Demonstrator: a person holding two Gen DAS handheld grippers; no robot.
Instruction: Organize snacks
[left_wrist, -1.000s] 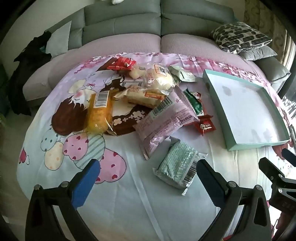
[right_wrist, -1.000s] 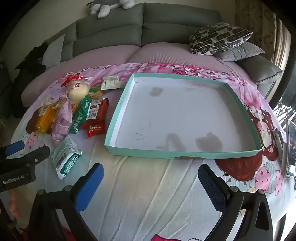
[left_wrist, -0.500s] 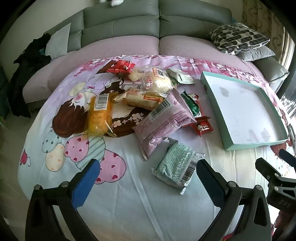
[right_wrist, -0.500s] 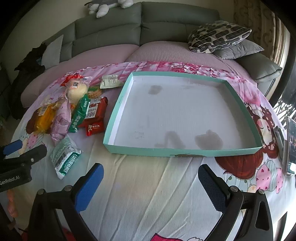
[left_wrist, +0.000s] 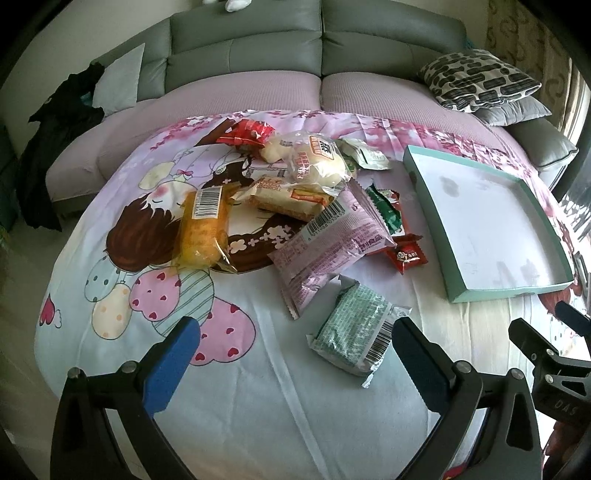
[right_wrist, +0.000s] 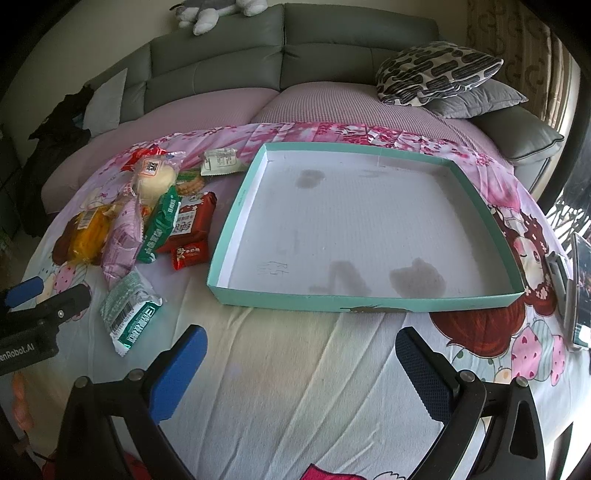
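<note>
Hovering fingers: the left gripper (left_wrist: 295, 354) has its blue-padded fingers (left_wrist: 173, 360) spread wide apart and empty, above the bedsheet; the right gripper (right_wrist: 301, 365) is likewise spread apart, holding nothing.
Nearest snack: a pale green packet (left_wrist: 354, 334) with a barcode lies just ahead of the left fingers, slightly toward the right-hand pad, apart from the heap.
Heap beyond: a lilac packet (left_wrist: 328, 243) lies past the green one, then a yellow cake in clear wrap (left_wrist: 203, 229), a white bun pack (left_wrist: 314, 162), a dark green wrapper (left_wrist: 386, 214) and small red packets (left_wrist: 404, 254), overlapping one another.
Destination: an empty teal-rimmed tray (right_wrist: 236, 206) sits straight ahead of the right fingers and off to the right of the left ones, just beside the heap.
Step in hand: probably the first pick, since nothing is in the tray yet.
Doing it well: lower the left fingers around the pale green packet across its narrower width, pinching the body and not the loose crimped end; press lightly, as the soft bed will give and the wrapper will slip.
Surface: a cartoon-print bedsheet (left_wrist: 258, 406), wrinkled, over a rounded bed.
Room: a grey padded headboard (left_wrist: 314, 40) behind, a patterned cushion (right_wrist: 436, 72) far right, dark clothing (left_wrist: 55, 133) far left.
</note>
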